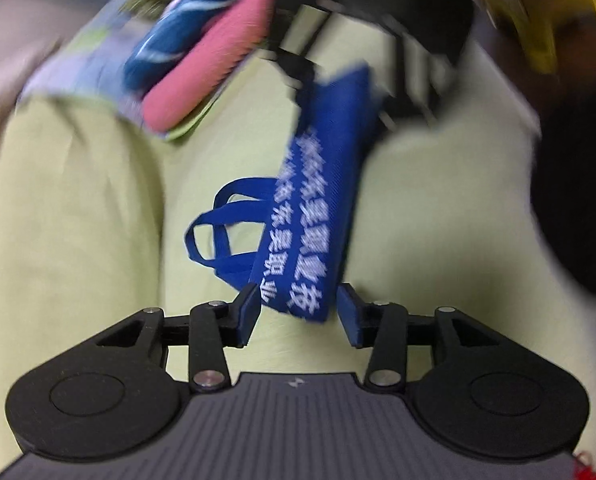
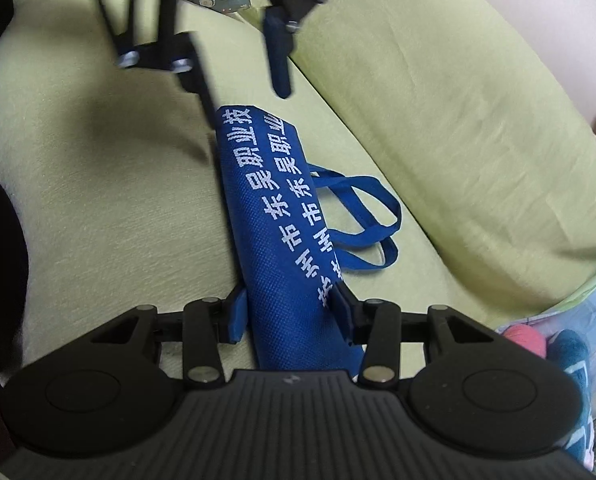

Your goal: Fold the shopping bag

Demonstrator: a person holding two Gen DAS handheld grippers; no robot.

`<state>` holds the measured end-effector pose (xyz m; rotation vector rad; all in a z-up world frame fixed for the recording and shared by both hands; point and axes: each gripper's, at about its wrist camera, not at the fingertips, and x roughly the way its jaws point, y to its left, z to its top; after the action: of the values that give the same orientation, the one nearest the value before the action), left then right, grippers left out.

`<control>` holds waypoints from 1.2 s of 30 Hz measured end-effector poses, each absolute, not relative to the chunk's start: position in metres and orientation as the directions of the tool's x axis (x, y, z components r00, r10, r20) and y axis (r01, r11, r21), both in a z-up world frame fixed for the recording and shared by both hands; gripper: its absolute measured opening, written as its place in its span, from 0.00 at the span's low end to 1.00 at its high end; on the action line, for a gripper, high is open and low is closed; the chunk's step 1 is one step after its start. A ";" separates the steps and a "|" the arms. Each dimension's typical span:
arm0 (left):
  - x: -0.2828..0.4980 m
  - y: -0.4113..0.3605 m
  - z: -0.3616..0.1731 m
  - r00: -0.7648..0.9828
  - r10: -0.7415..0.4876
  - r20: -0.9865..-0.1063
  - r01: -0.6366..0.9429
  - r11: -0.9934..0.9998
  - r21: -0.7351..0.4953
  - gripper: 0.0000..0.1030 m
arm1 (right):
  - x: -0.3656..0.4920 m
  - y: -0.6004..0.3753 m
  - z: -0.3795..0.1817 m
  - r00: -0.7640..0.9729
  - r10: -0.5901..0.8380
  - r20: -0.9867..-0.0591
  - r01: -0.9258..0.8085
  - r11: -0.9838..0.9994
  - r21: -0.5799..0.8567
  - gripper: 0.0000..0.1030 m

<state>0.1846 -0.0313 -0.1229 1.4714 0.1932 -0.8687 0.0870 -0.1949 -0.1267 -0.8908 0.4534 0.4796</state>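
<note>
A pale green cushioned sofa seat [image 2: 97, 208] spreads out under and ahead of the hand-held gripper in both wrist views, and its back cushion [image 2: 438, 92] rises to the right in the right wrist view. A pink roll [image 1: 213, 60] and a dark blue cloth with pale stripes [image 1: 173, 40] lie side by side on a light patterned cloth [image 1: 73, 68], far ahead and to the left in the blurred left wrist view. A yellow object [image 1: 546, 28] shows far ahead to the right, too blurred to identify
</note>
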 end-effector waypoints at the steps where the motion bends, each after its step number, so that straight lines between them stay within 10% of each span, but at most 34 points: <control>1: 0.184 -0.032 -0.129 0.710 -0.389 -0.587 0.577 -0.158 0.802 0.50 | 0.089 -0.196 -0.125 0.798 0.210 -0.565 -0.576 0.540 -0.613 0.39; 36: 0.228 -0.043 -0.113 0.552 -0.380 -0.742 0.821 0.091 0.564 0.41 | 0.096 -0.215 -0.105 0.753 0.275 -0.598 -0.619 0.606 -0.500 0.34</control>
<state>0.2283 -0.0428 -0.1131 1.1637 0.4672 -0.9419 0.0962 -0.2147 -0.1048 -0.7565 0.4995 0.5423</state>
